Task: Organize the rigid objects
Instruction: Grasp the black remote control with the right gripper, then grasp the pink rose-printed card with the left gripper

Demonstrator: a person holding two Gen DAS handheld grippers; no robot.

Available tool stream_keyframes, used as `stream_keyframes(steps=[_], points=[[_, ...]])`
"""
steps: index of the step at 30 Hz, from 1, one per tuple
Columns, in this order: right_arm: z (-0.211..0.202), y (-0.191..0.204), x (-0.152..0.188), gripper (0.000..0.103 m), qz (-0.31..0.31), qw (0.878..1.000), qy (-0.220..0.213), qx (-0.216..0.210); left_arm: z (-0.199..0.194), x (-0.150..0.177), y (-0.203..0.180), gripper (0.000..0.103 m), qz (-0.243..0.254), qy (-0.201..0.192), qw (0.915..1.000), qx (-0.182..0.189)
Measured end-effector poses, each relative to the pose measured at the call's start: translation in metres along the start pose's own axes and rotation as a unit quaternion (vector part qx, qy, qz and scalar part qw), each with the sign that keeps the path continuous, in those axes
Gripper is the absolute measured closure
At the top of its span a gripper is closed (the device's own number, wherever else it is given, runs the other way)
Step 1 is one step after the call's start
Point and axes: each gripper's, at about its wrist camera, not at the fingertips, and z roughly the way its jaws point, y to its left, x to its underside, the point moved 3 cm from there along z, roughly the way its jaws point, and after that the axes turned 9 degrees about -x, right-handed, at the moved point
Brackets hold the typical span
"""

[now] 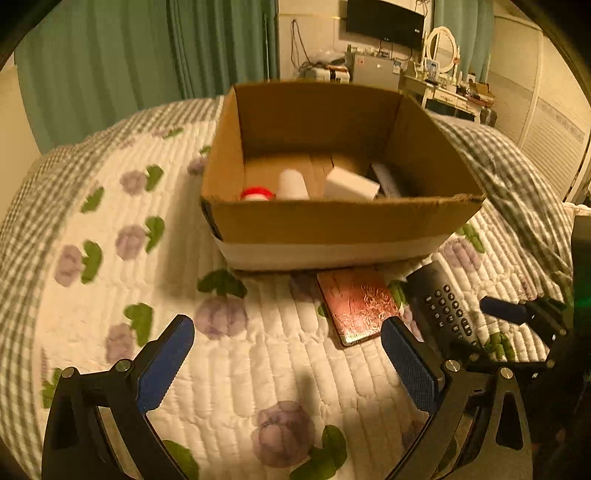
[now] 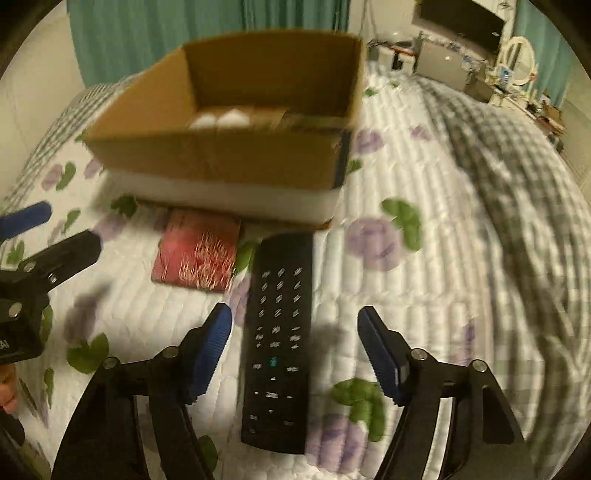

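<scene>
An open cardboard box (image 1: pixel 332 221) stands on the quilted bed; it also shows in the right wrist view (image 2: pixel 221 155). Inside lie a white box (image 1: pixel 351 184), a white cylinder (image 1: pixel 293 184), a red-and-white item (image 1: pixel 256 194) and a pale remote (image 1: pixel 386 179). A red patterned booklet (image 1: pixel 356 306) (image 2: pixel 199 254) and a black remote (image 1: pixel 443 306) (image 2: pixel 279 339) lie in front of the box. My left gripper (image 1: pixel 288 354) is open and empty over bare quilt. My right gripper (image 2: pixel 293 343) is open, its fingers either side of the black remote; one finger shows in the left wrist view (image 1: pixel 504 310).
The floral quilt (image 1: pixel 110 258) covers the bed, with a checked blanket (image 2: pixel 517 184) bunched on the right. Green curtains (image 1: pixel 147 55) hang behind. A TV (image 1: pixel 384 22), a small fridge and a dressing table with a mirror (image 1: pixel 441 48) stand across the room.
</scene>
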Motion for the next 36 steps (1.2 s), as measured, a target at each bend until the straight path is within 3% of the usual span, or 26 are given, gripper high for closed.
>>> stream_keyframes(steps=[3, 8, 17, 24, 33, 36], points=[[0.017, 0.002, 0.006, 0.038, -0.008, 1.000, 0.019, -0.004, 0.012, 0.003, -0.004, 0.000, 0.001, 0.012, 0.9999, 0.001], [0.028, -0.002, 0.006, 0.061, -0.032, 0.999, 0.019, 0.014, 0.022, 0.005, -0.010, 0.000, 0.004, 0.019, 0.9998, 0.003], [-0.005, -0.021, 0.011, 0.062, 0.000, 1.000, -0.021, 0.019, 0.030, 0.010, -0.039, 0.000, 0.022, 0.032, 0.9990, 0.021], [-0.021, -0.042, -0.013, 0.062, 0.027, 0.998, -0.035, 0.038, 0.040, 0.011, -0.061, 0.000, 0.030, 0.046, 0.9983, 0.019], [-0.012, -0.055, -0.027, 0.062, 0.056, 0.998, -0.037, 0.017, 0.064, 0.003, -0.076, 0.000, 0.006, 0.060, 0.9981, -0.015], [-0.007, -0.058, -0.028, 0.062, 0.055, 0.998, -0.037, 0.011, 0.069, 0.003, -0.083, 0.002, 0.020, 0.055, 0.9979, -0.028]])
